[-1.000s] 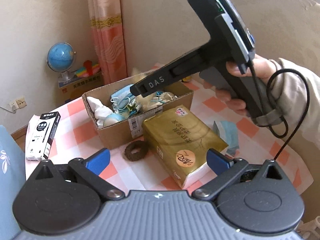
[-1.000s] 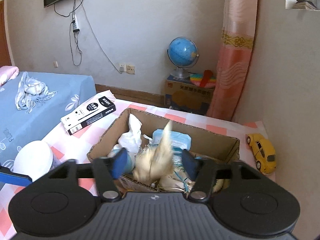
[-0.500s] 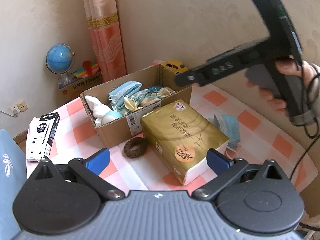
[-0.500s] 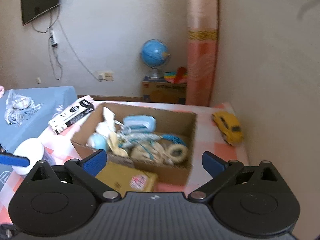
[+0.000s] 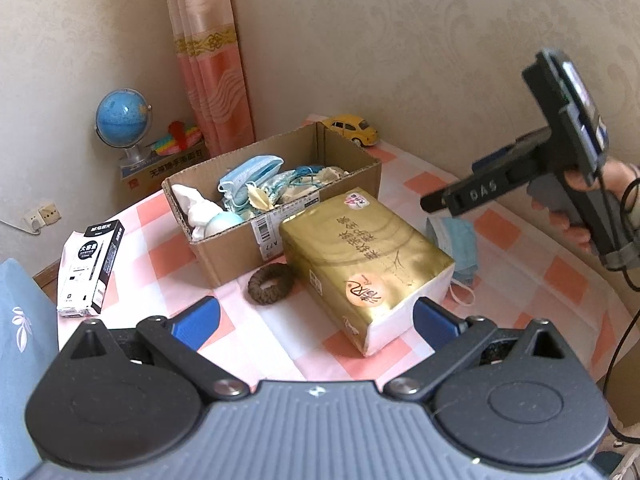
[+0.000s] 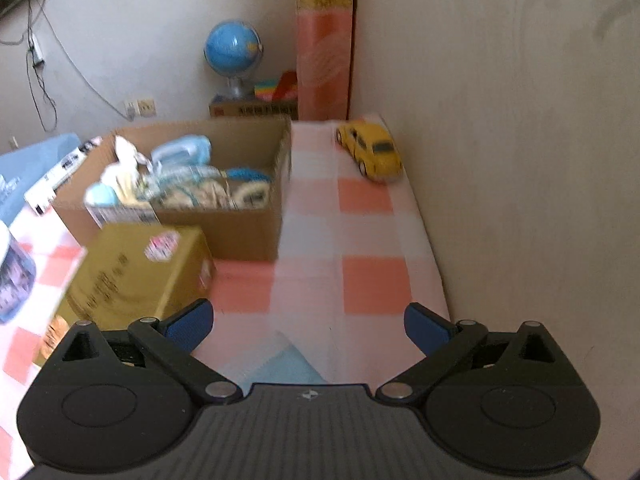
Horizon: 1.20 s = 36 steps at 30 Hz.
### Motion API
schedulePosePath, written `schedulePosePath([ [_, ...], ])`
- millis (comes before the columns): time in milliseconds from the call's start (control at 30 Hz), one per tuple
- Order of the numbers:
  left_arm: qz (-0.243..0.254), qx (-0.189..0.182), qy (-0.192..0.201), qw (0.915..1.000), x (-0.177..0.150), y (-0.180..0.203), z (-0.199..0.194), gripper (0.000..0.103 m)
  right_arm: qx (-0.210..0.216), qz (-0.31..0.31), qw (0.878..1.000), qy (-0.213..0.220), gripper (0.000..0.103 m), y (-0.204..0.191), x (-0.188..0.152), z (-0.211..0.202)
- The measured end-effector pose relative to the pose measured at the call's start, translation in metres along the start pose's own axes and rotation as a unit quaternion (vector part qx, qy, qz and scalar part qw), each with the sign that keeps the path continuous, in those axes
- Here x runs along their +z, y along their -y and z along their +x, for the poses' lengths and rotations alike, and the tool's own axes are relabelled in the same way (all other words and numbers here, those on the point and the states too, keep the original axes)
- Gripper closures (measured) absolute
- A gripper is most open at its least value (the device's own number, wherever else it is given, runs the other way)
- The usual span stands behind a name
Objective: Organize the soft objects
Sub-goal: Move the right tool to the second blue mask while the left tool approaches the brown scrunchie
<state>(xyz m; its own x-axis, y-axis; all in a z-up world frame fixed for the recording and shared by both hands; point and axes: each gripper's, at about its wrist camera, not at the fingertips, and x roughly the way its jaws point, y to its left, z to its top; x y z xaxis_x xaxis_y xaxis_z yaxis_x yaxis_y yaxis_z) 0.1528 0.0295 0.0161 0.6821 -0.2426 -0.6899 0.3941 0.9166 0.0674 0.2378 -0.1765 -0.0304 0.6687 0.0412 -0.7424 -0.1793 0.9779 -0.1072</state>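
A cardboard box (image 5: 224, 248) on the checked table holds several soft things: blue masks, white cloth, cords; it also shows in the right wrist view (image 6: 248, 236). A brown hair scrunchie (image 5: 271, 283) lies in front of it. A blue face mask (image 5: 460, 240) lies right of a gold tissue pack (image 5: 360, 256), and its corner (image 6: 280, 364) shows just under my right gripper. My left gripper (image 5: 316, 320) is open and empty above the table's near edge. My right gripper (image 6: 308, 322) is open and empty, held above the mask, and its body shows in the left wrist view (image 5: 472, 194).
A yellow toy car (image 6: 370, 154) stands by the wall behind the box. A black-and-white pen box (image 5: 90, 268) lies at the table's left. A globe (image 5: 122, 120) stands on a carton beyond the table. A pink curtain (image 5: 208, 52) hangs in the corner.
My right gripper opened, let a beige soft item go into the box, then pulled back to the right and down over the blue mask. My left gripper stayed put.
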Motion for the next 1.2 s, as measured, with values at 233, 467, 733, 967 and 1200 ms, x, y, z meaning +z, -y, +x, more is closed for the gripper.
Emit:
schedulePosePath([
  [233,-0.012,-0.007,-0.008,0.9999,-0.004,0.0,0.002,0.001,-0.018,-0.013,1.0,-0.018,0.0,-0.004,-0.01,0.019],
  [467,-0.016,-0.004,-0.012,0.9998,-0.006,-0.003,0.002,0.001,-0.052,-0.04,0.997,-0.035,0.0,-0.004,-0.031,0.017],
  [733,-0.02,-0.005,-0.015,0.9997,-0.007,-0.004,0.004,0.001,-0.066,-0.055,0.996,-0.011,0.0,-0.007,-0.05,-0.021],
  [967,-0.032,-0.008,-0.021,0.9993,-0.007,-0.008,0.008,0.001,-0.024,-0.081,0.996,-0.013,0.0,-0.015,-0.077,-0.051],
  [1200,-0.045,0.005,-0.031,0.9985,-0.004,-0.015,0.015,0.001,-0.04,-0.097,0.994,-0.036,0.0,-0.017,-0.103,-0.04],
])
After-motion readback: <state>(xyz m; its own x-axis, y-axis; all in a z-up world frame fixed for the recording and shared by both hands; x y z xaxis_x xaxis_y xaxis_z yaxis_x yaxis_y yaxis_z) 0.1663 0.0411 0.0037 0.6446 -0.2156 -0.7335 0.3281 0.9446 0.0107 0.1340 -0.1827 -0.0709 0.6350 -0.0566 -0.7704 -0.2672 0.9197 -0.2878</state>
